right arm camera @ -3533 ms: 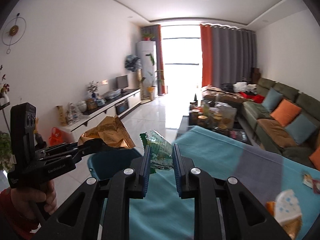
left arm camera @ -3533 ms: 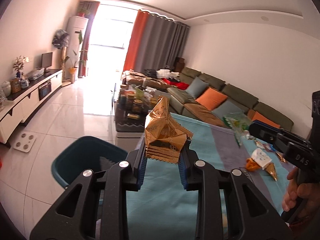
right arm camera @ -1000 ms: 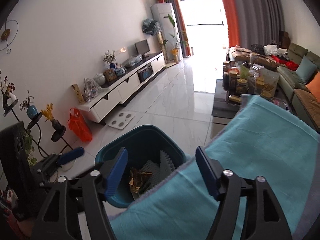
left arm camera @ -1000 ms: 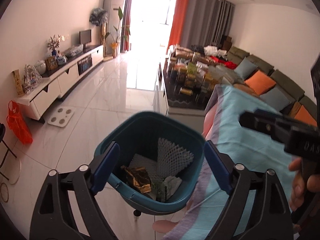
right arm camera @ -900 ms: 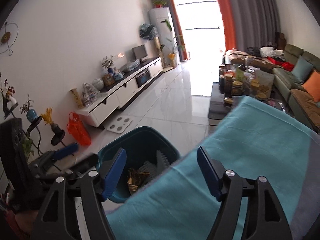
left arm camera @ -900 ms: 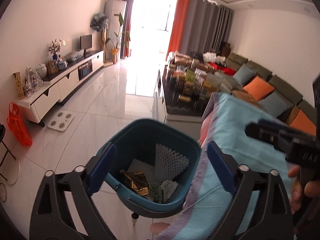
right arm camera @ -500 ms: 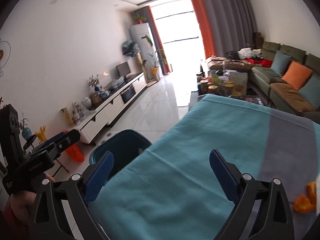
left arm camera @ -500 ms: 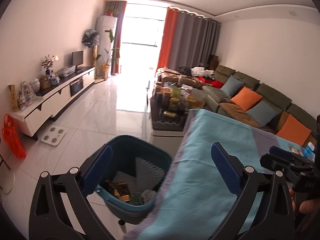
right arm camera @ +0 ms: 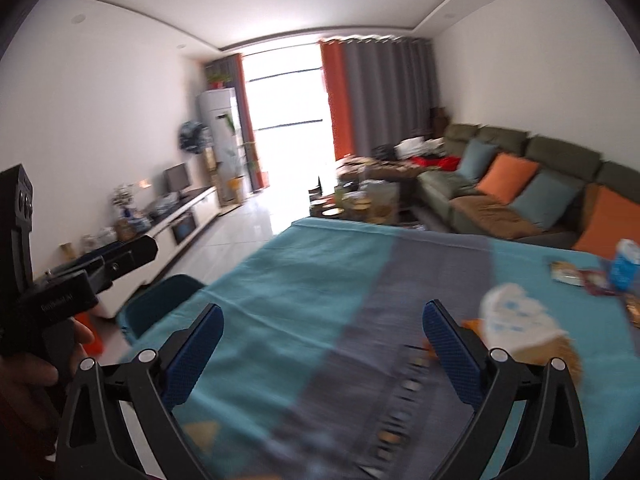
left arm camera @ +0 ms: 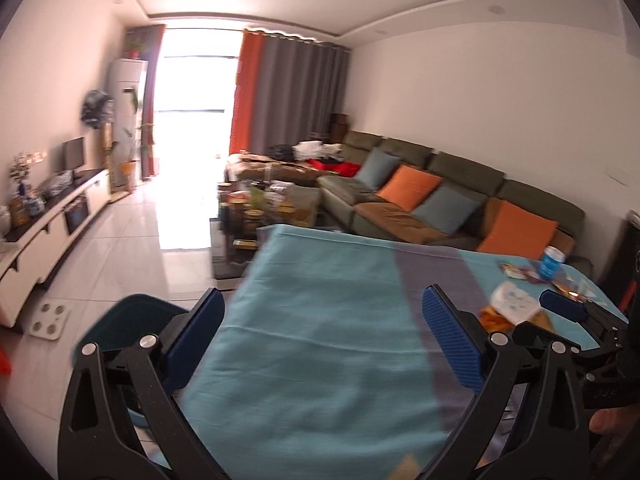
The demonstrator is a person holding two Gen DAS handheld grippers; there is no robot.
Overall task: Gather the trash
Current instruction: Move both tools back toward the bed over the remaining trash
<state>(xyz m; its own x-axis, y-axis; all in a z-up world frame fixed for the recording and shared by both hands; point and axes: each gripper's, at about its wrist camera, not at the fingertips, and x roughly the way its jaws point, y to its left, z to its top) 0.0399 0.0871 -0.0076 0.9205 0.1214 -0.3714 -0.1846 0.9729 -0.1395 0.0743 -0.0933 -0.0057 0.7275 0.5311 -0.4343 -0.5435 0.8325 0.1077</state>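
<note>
Fingers spread wide on both tools: my right gripper (right arm camera: pixel 323 346) is released and carries nothing, and my left gripper (left arm camera: pixel 323 340) is just as open and just as bare. Both hang above the teal tablecloth (right arm camera: pixel 304 280), pointed across the table toward the remaining litter.

Nearest my right tool is a white wrapper with blue print (right arm camera: pixel 516 328), lying just beyond its right-hand pad, with something orange (right arm camera: pixel 472 325) tucked against its near edge. Farther toward the sofa side sit a blue-and-white packet (right arm camera: pixel 625 265) standing upright and a few flat snack wrappers (right arm camera: pixel 576 276) beside it. The frame is motion-blurred, so I cannot tell exactly how the white wrapper lies or whether the orange piece is joined to it.

The step in hand, as I judge it, is reaching for the next piece. To do it well I should slow the right tool until the view settles, swing it right so the white wrapper sits between the pads, come down low, and close on the wrapper alone without pinching the cloth. A crumpled ridge gives a better bite than a flat sheet.

The teal bin (right arm camera: pixel 160 304) stands on the floor off the table's left edge, beside my left tool, so the carry runs back that way.
</note>
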